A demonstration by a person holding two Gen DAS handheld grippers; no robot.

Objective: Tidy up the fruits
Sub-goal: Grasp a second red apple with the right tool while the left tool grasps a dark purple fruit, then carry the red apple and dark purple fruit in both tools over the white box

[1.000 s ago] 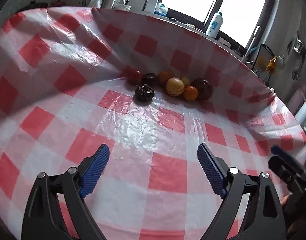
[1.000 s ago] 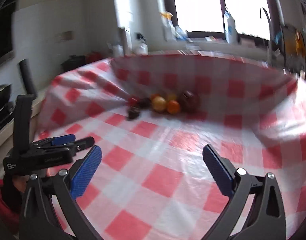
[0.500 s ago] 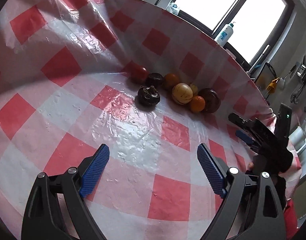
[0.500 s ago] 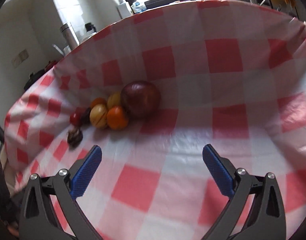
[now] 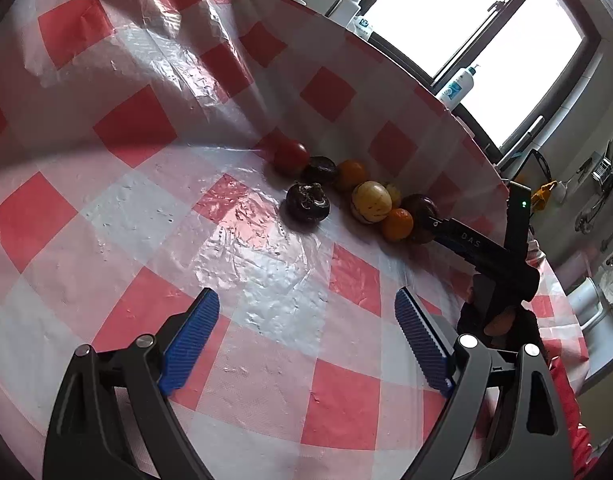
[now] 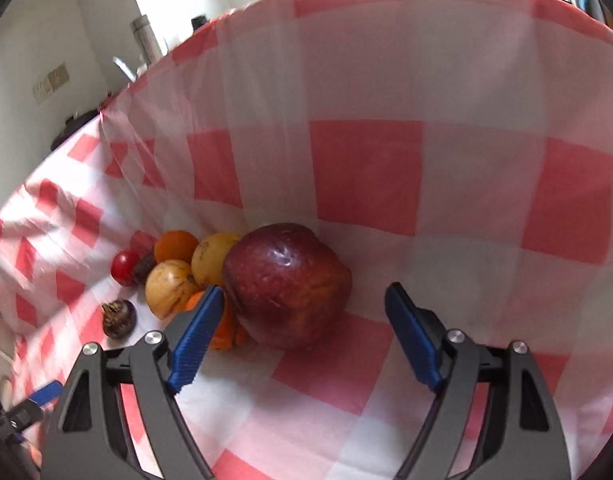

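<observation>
Several fruits lie in a cluster against the raised fold of a red-and-white checked cloth (image 5: 266, 264). A big dark red apple (image 6: 286, 284) sits at the right end, also seen in the left wrist view (image 5: 420, 214). Beside it are an orange (image 5: 397, 225), a pale yellow striped fruit (image 5: 370, 202), a second orange (image 5: 349, 174), a red tomato (image 5: 290, 155) and a dark mangosteen (image 5: 307, 202) standing apart in front. My right gripper (image 6: 302, 328) is open, its jaws just in front of the apple on either side. My left gripper (image 5: 306, 336) is open and empty, well short of the fruits.
The cloth (image 6: 386, 180) rises like a wall behind the fruits. Bottles (image 5: 458, 88) stand on the windowsill beyond it. A metal flask (image 6: 144, 40) stands at the back left. The right gripper's body (image 5: 486, 256) reaches in from the right in the left wrist view.
My right gripper has moved forward to the big apple, which now fills the space before its jaws. My left gripper has edged a little closer to the fruits. Both stay open.
</observation>
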